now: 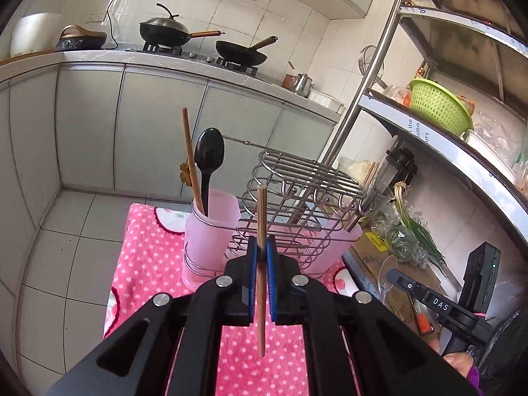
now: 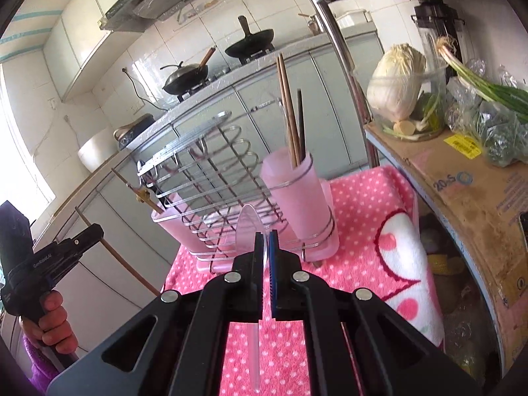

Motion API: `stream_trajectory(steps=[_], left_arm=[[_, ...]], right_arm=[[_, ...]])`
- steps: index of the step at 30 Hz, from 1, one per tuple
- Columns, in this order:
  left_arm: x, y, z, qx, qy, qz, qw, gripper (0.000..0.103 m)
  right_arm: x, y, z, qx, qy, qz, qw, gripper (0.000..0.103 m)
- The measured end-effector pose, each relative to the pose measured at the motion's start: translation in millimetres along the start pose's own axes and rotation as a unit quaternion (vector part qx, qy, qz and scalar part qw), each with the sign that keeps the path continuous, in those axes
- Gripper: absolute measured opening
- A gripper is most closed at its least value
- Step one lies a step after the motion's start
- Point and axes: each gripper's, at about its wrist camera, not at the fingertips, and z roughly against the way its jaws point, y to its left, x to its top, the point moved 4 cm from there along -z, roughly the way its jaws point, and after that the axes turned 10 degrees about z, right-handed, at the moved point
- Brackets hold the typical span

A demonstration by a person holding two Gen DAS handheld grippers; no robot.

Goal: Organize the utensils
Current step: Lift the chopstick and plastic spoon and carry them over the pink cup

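My left gripper (image 1: pixel 261 247) is shut on a wooden chopstick (image 1: pixel 261 211), held upright above the pink dotted cloth (image 1: pixel 148 257), just in front of the wire utensil rack (image 1: pixel 297 191). The rack's left pink cup (image 1: pixel 211 231) holds a black spoon (image 1: pixel 208 151) and a wooden stick. My right gripper (image 2: pixel 266 241) is shut on a clear plastic spoon (image 2: pixel 246 227), bowl up, close to the rack (image 2: pixel 211 178). The right pink cup (image 2: pixel 297 198) holds chopsticks (image 2: pixel 288 112). The left gripper (image 2: pixel 66 247) with its chopstick shows at left in the right wrist view.
A metal shelf (image 1: pixel 445 138) at right holds a green basket (image 1: pixel 439 105). A cardboard box (image 2: pixel 462 178) carries cabbage (image 2: pixel 396 82) and green onions. A counter with two woks (image 1: pixel 171 29) stands behind. Tiled floor (image 1: pixel 66 264) lies to the left.
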Motion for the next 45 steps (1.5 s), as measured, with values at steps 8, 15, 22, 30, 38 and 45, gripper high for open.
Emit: stream_trajectory(steps=[8, 15, 22, 30, 38, 45], left_arm=[[17, -1, 15, 0.006, -0.025, -0.007, 0.9997, 0.005], [38, -2, 29, 0.011, -0.051, -0.008, 0.9986, 0.005], [73, -11, 42, 0.02, -0.091, -0.018, 0.9955, 0.005], [117, -21, 52, 0.026, -0.138, -0.024, 0.9898, 0.005], [142, -24, 42, 0.049, -0.175, -0.041, 0.9825, 0.005], [133, -15, 5, 0.074, -0.152, -0.046, 0.9846, 0.005]], right_arm=[[33, 2, 9, -0.01, -0.043, 0.009, 0.999, 0.003], [69, 10, 16, -0.016, -0.084, 0.028, 0.996, 0.003], [111, 14, 22, -0.029, -0.13, 0.042, 0.99, 0.003], [154, 13, 21, -0.041, -0.175, 0.052, 0.982, 0.003], [170, 4, 4, -0.059, -0.185, 0.063, 0.979, 0.003], [168, -6, -16, -0.077, -0.181, 0.07, 0.978, 0.003]])
